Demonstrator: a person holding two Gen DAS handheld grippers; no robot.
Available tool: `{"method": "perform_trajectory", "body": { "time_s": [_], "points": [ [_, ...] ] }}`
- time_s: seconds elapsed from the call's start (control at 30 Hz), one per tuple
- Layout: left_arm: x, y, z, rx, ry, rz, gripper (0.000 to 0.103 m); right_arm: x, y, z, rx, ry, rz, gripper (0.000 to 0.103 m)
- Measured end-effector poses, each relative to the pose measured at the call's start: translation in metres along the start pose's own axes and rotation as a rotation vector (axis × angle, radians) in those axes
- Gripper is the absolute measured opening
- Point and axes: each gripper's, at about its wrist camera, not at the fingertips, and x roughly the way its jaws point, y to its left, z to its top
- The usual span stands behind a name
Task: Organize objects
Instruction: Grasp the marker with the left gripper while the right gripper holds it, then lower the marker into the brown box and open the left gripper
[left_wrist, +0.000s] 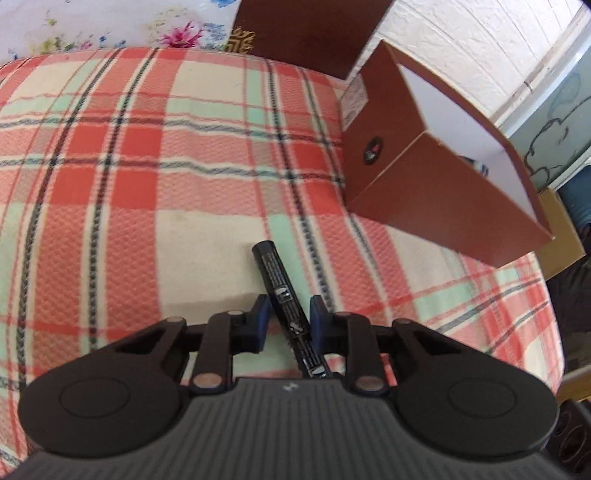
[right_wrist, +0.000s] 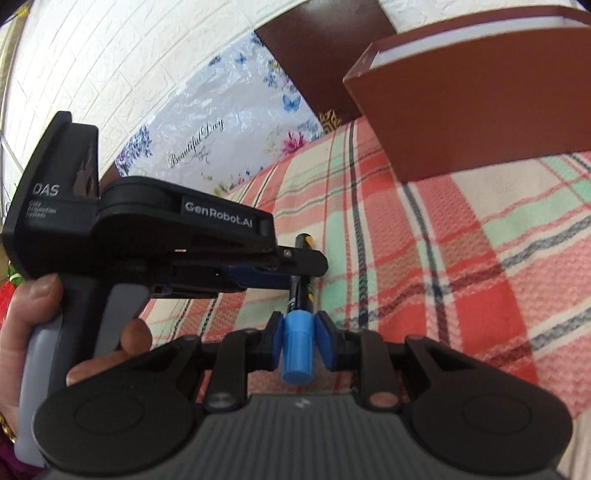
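The right tool (right_wrist: 297, 341) is nearly closed, its blue pads (right_wrist: 325, 341) pressed on either side of the blue cap (right_wrist: 297, 349) of a marker (right_wrist: 301, 291). The cap's round end faces the right wrist camera, and the black barrel runs away from it, over the plaid blanket (right_wrist: 461, 258).

The left tool (right_wrist: 295, 267) reaches in from the left edge of that view, held by a hand (right_wrist: 33, 332) on its grey grip, and crosses the barrel further along. In its own view the left tool (left_wrist: 287, 319) is narrowed onto the same marker (left_wrist: 280, 284). The barrel passes slantwise between the blue pads (left_wrist: 263, 317) and its blunt black end points out over the blanket (left_wrist: 147, 166). A sliver of space shows beside each pad here, so whether they truly pinch the barrel cannot be told from this view. The near part of the barrel is hidden under the tool's body, and its print is too small to read.

Farther off, at the blanket's far right corner, stands an open brown box (left_wrist: 436, 158) with a white lining. Something small peeps above its near wall, too little of it showing to name. A second brown piece (left_wrist: 306, 33) stands behind it, cut off by the top edge. A flowered plastic sheet (right_wrist: 221, 125) lies along the blanket's far edge
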Motion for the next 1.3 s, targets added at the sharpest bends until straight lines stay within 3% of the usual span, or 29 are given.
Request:
{"method": "perform_trajectory", "body": {
  "time_s": [0.1, 0.23, 0.4, 0.5, 0.63, 0.8, 0.9, 1.1, 1.3],
  "points": [
    [-0.015, -0.031, 0.023, 0.058, -0.061, -0.053, 0.021, -0.013, -0.003, 0.012, -0.022, -0.075, -0.015, 0.02],
    [-0.028, -0.084, 0.063, 0.174, -0.161, -0.11, 0.02, -0.032, -0.004, 0.049, -0.09, -0.239, -0.074, 0.02],
    [-0.009, -0.14, 0.103, 0.29, -0.232, -0.133, 0.02, -0.033, -0.024, 0.104, -0.123, -0.384, -0.167, 0.02],
    [0.022, -0.149, 0.118, 0.3, -0.22, -0.099, 0.021, -0.015, -0.048, 0.132, -0.083, -0.394, -0.202, 0.021],
    [0.055, -0.144, 0.127, 0.296, -0.204, 0.03, 0.022, 0.013, -0.064, 0.15, -0.117, -0.399, -0.271, 0.025],
    [0.046, -0.127, 0.12, 0.283, -0.227, 0.033, 0.023, 0.008, -0.064, 0.134, -0.196, -0.458, -0.33, 0.038],
    [0.028, -0.126, 0.108, 0.289, -0.264, 0.031, 0.032, -0.005, -0.06, 0.119, -0.214, -0.499, -0.373, 0.042],
    [0.004, -0.136, 0.071, 0.396, -0.302, 0.092, 0.033, -0.064, -0.052, 0.072, -0.161, -0.559, -0.395, 0.048],
    [-0.011, -0.129, 0.031, 0.443, -0.284, 0.139, 0.038, -0.077, -0.043, 0.048, -0.108, -0.46, -0.401, 0.049]
  ]
}}
